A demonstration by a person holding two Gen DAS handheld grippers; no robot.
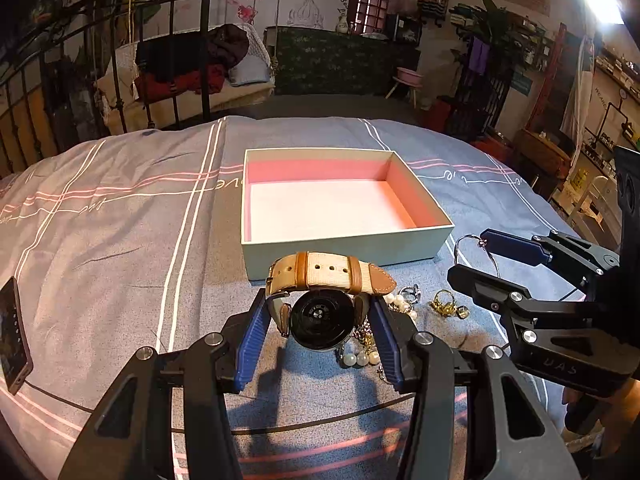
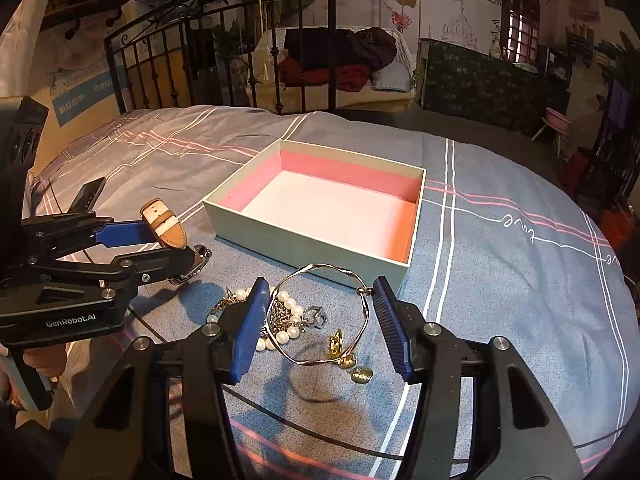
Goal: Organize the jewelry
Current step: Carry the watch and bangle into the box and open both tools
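Bed (image 1: 120, 208) with striped grey cover carries open box (image 1: 344, 240). Left gripper (image 1: 320, 312) grips watch (image 1: 320, 316) just before box's near wall, case back facing camera, strap arching overhead crosswise. Right gripper (image 2: 320, 300) holds thin bangle (image 2: 320, 312), ring flat-tilted, near box corner above pearls (image 2: 288, 312).

i see a bed (image 2: 500, 184) under a grey-blue striped cover, with an open pink-lined box (image 2: 320, 216), pearls (image 2: 290, 320), a ring (image 2: 316, 317), gold trinkets (image 2: 352, 364) and a phone (image 1: 14, 336) lying on it.
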